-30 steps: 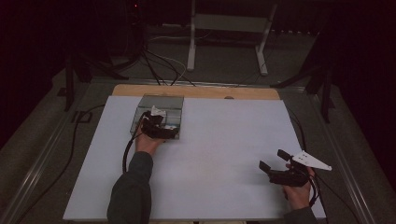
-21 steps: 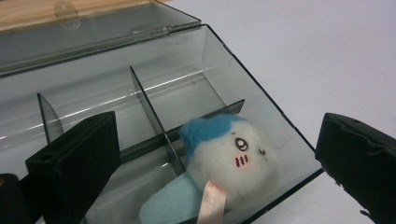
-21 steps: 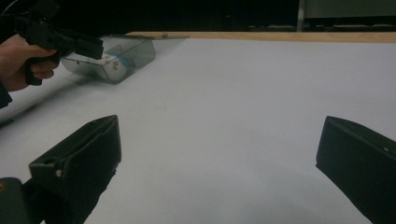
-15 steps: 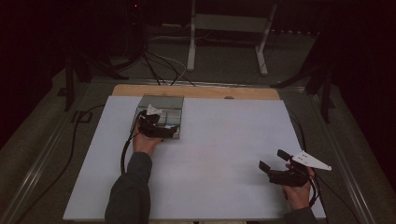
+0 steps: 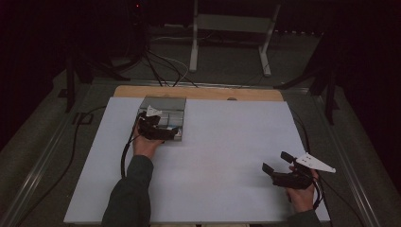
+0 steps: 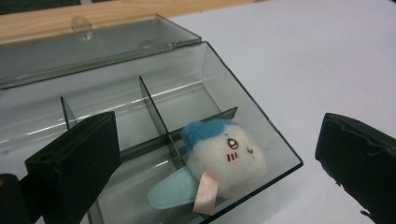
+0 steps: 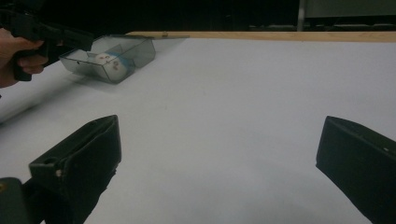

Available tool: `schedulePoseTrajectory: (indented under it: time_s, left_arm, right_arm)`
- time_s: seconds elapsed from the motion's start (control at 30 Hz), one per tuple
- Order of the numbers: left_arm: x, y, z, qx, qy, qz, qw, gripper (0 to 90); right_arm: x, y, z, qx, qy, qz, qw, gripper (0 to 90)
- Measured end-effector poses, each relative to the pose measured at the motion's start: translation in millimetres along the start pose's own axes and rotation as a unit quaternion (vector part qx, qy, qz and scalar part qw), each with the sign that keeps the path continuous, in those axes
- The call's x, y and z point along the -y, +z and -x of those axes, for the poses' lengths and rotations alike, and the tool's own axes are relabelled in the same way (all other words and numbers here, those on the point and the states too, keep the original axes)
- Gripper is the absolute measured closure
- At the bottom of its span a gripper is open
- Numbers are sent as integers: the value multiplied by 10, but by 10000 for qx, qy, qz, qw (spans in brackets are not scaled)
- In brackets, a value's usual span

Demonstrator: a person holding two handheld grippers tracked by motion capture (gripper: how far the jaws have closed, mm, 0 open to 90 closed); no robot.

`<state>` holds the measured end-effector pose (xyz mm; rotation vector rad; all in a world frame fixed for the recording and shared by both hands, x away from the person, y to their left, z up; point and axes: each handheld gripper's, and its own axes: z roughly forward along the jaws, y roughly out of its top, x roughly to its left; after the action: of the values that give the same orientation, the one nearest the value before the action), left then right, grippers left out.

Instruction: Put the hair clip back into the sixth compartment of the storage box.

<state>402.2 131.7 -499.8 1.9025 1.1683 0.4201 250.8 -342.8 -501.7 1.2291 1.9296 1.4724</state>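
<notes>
Plush toy lay in the clear box's near corner compartment. Your left tool stood wide above it, empty; right tool wide, idle. You should have centred before closing.

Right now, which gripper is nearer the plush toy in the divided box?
Left. The left gripper hovers open right over the plush toy in the clear box; the right gripper is far across the table, open.

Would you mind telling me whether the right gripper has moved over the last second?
No. In the high view the right gripper sits at the same spot near the white board's right front corner as before, jaws open over bare surface.
</notes>
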Motion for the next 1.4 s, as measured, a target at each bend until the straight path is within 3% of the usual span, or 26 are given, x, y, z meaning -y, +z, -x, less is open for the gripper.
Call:
schedulePoseTrajectory:
  time_s: [0.57,0.83,1.13,1.4]
  left_arm:
    - [-12,-382,26,-27,138,430,9990,10]
    - [104,-611,32,-92,207,616,9978,10]
    - [302,-916,3,-313,189,765,9964,10]
    - [433,-1088,21,-467,268,826,9951,10]
  right_arm:
    - [1,-1,-8,-9,6,8,10000,0]
    - [2,-1,-10,-16,-7,6,10000,0]
    - [2,2,-24,-18,-20,7,10000,0]
    - [2,3,-30,-31,-1,15,10000,0]
